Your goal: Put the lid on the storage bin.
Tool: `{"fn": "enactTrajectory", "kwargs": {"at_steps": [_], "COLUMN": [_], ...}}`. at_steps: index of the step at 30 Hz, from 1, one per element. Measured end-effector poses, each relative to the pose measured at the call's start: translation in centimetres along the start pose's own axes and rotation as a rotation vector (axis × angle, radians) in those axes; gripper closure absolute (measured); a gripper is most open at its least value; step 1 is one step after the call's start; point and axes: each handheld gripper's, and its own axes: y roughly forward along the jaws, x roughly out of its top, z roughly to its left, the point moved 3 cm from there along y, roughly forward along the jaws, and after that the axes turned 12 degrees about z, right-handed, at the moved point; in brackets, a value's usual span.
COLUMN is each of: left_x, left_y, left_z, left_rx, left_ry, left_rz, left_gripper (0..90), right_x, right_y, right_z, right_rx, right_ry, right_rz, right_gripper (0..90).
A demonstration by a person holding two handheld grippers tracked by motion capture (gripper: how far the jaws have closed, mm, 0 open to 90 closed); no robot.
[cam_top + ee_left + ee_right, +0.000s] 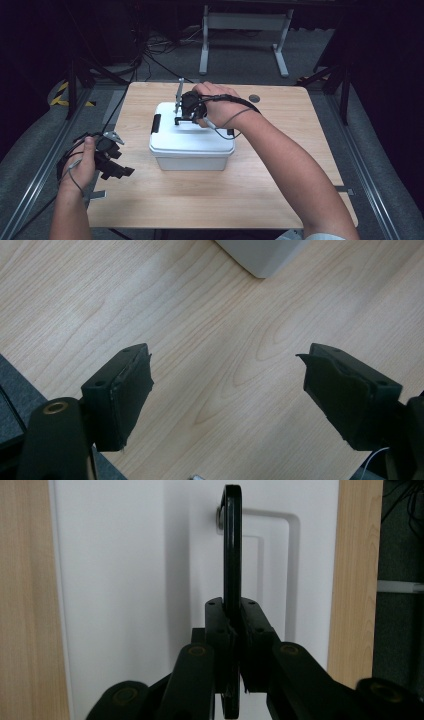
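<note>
A wooden counter (280,170) stands in a dark room, with grey floor around it and a white metal frame (245,35) behind its far edge. On the counter, a little left of the middle, sits a white box (192,145) with a lid and a black latch (156,123) on its left side. In the left gripper view one corner of this box (262,255) shows at the top, well apart from the jaws.

The person's right arm reaches over the box from the right. The right claw (182,117) is above the lid, and it is pressed together on the thin black handle (232,555) of the lid. The handle stands upright from the lid, and in the right gripper view its edge runs straight up between the two jaws.

The left hand (80,162) holds the left claw (117,167) at the left edge of the counter, near the box but apart from it. Its jaws are spread wide over the bare wood, with nothing between them (225,385).
</note>
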Motion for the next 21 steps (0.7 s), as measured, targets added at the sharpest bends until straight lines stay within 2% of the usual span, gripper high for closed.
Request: {"fn": "enactTrajectory", "kwargs": {"at_steps": [8, 21], "left_x": [0.08, -0.04], "left_y": [0.12, 0.07], "left_z": [-0.11, -0.01], "left_rx": [-0.009, -0.009], "left_ry": [-0.009, -0.011], "left_rz": [0.005, -0.001], "left_gripper": [20.0, 20.0], "right_x": [0.2, -0.18], "right_y": [0.05, -0.85], "right_z": [0.13, -0.34], "right_rx": [-0.005, 0.013], "right_ry": [-0.012, 0.007], "right_rz": [0.009, 0.029], "right_gripper": [85.3, 85.3]}}
